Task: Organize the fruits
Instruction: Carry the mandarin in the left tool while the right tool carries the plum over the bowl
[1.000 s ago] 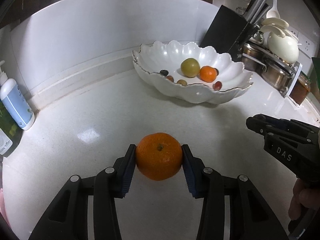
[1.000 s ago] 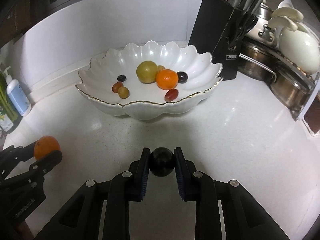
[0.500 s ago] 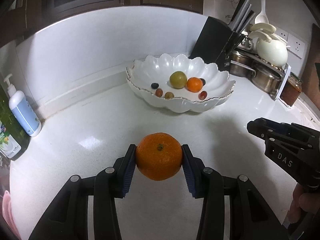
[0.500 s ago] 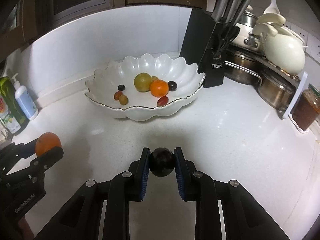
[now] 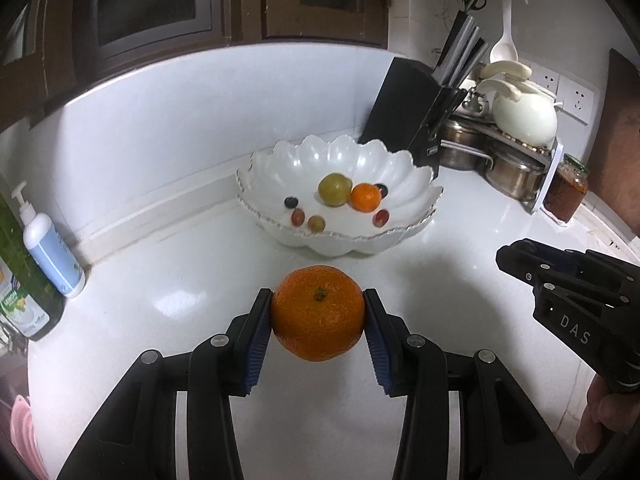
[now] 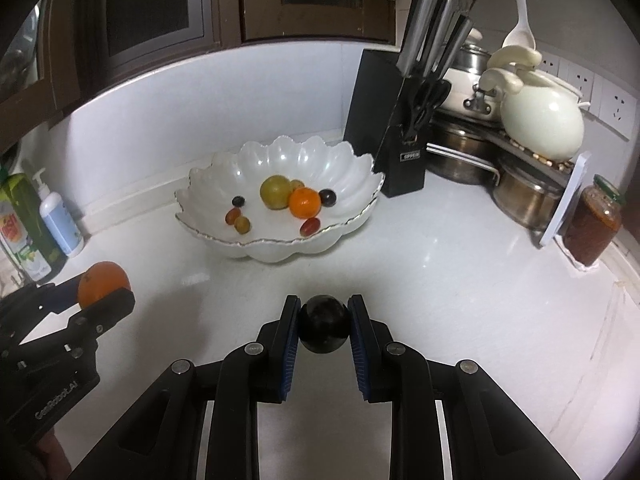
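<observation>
Your left gripper squeezes the orange, and your right gripper pinches a dark plum. Both fruits hang in front of the white bowl, probably going in.

I am holding my left hand-held gripper level and pointing it toward the far side, its two blue-padded fingers pressing in on a fruit from left and right. My right hand-held gripper is doing the same, its fingers clamping a smaller, dark round thing between them. I am keeping the two side by side, well apart, both raised above the table. My right hand is gripping its handle at the near right.
</observation>
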